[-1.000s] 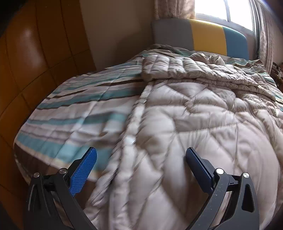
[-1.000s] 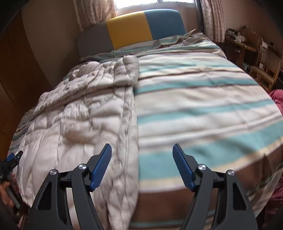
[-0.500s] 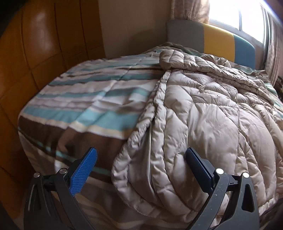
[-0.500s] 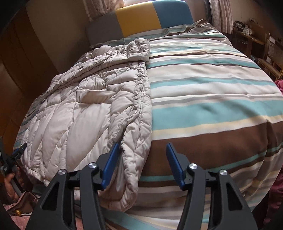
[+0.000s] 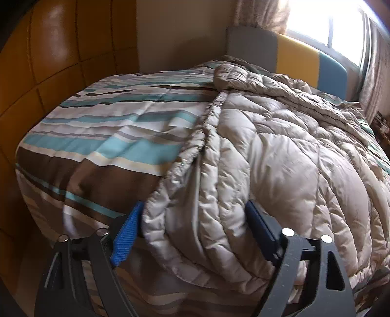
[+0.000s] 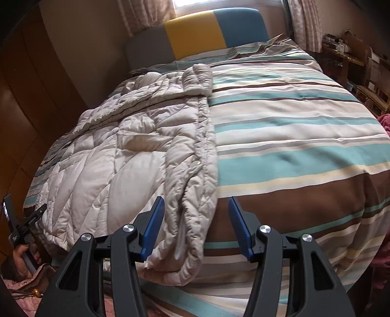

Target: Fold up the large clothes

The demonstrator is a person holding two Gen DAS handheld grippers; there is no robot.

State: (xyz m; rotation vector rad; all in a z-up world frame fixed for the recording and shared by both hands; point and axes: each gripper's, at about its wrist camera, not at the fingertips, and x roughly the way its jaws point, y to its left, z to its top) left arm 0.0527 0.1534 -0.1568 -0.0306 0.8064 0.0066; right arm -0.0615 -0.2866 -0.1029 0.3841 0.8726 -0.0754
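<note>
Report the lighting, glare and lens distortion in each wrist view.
Left wrist view: the window at top right is blown out, glare sheens the wooden panels, and the striped bedspread bulges from fisheye. Right wrist view: light is more even, the window is bright behind the headboard, corners are dark, and the quilted jacket looks sharp.

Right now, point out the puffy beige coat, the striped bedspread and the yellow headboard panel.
puffy beige coat (image 6: 117, 175): right wrist view, on its quilted body.
striped bedspread (image 6: 292, 156): right wrist view, on a bare teal stripe.
yellow headboard panel (image 6: 195, 34): right wrist view, on the panel's middle.
</note>
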